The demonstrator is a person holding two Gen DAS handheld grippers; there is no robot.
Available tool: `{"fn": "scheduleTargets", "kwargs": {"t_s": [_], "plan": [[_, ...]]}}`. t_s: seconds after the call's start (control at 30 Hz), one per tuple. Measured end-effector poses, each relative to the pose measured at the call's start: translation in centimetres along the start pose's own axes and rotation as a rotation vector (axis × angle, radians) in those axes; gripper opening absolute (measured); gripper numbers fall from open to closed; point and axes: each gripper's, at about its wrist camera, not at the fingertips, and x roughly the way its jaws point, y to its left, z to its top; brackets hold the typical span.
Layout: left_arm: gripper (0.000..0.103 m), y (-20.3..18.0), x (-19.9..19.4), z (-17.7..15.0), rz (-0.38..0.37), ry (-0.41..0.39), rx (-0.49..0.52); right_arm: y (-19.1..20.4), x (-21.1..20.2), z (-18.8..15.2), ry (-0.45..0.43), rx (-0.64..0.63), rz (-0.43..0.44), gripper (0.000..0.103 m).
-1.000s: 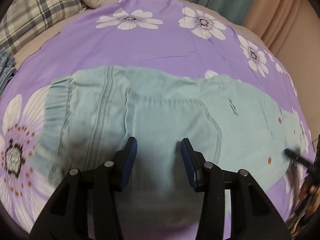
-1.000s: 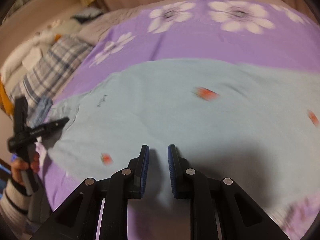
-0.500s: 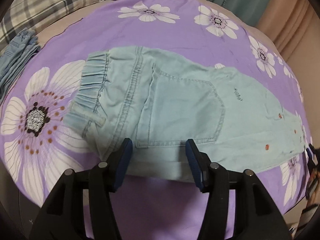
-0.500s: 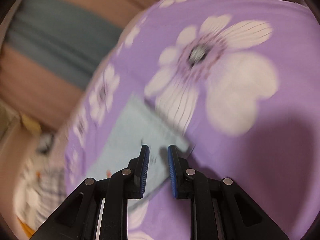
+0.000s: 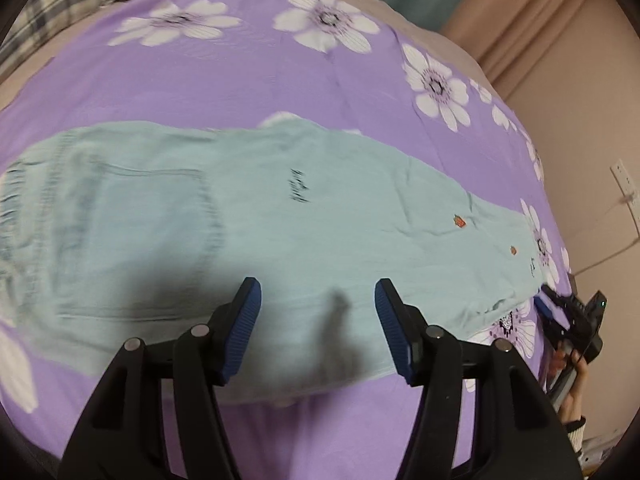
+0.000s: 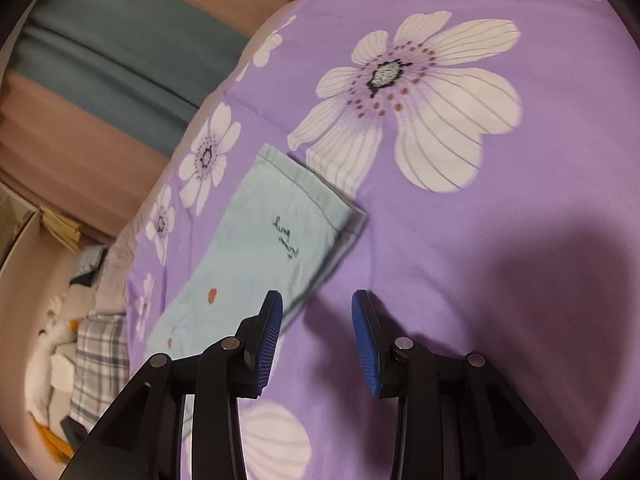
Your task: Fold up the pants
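Left gripper point(image 5: 318, 320): jaws spread wide, holding nothing; poised over the near long edge of the pants, likely placed to take that edge at mid-length.
Right gripper point(image 6: 318, 334): jaws parted, empty; left finger sits beside the hem corner, a position suited to pinching the leg end.
Pants point(image 5: 256, 216): pale blue, lying flat and lengthwise on the bedsheet, legs apparently stacked one on the other; waistband to the left, hem to the right.
Hem point(image 6: 316, 196): stitched edge lies flat, corners exposed for grasping.
Bedsheet point(image 5: 248, 76): purple, flowered; serves as the flat folding surface.
Pillow point(image 5: 44, 12): plaid, well apart from the work.
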Motion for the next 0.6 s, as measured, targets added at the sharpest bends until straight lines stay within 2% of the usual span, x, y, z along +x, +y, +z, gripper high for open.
{"fn": "scheduleTargets", "kwargs": {"t_s": [0.13,0.23,0.33,0.4,0.47,0.6], "plan": [[0.059,0.0,2.5,-0.1,0.004,0.059,-0.028,-0.7,1.0,1.1,-0.025,0.067,0.049,0.036],[0.061,-0.1,3.0,0.0,0.015,0.064,-0.021,-1.0,1.2,1.5,-0.053,0.072,0.067,0.035],[0.062,-0.4,2.9,0.5,0.007,0.077,-0.038,-0.9,1.3,1.5,-0.094,0.066,0.081,0.026],[0.062,-1.0,2.9,0.9,-0.033,0.089,-0.057,-0.5,1.3,1.4,-0.11,0.063,0.08,0.014],[0.062,-2.3,2.9,1.4,-0.099,0.095,-0.068,0.8,0.6,1.1,-0.142,0.001,0.068,0.013],[0.063,-6.8,3.2,2.4,-0.27,0.106,-0.047,7.1,-1.2,-0.5,-0.218,-0.262,0.047,0.013]]}}
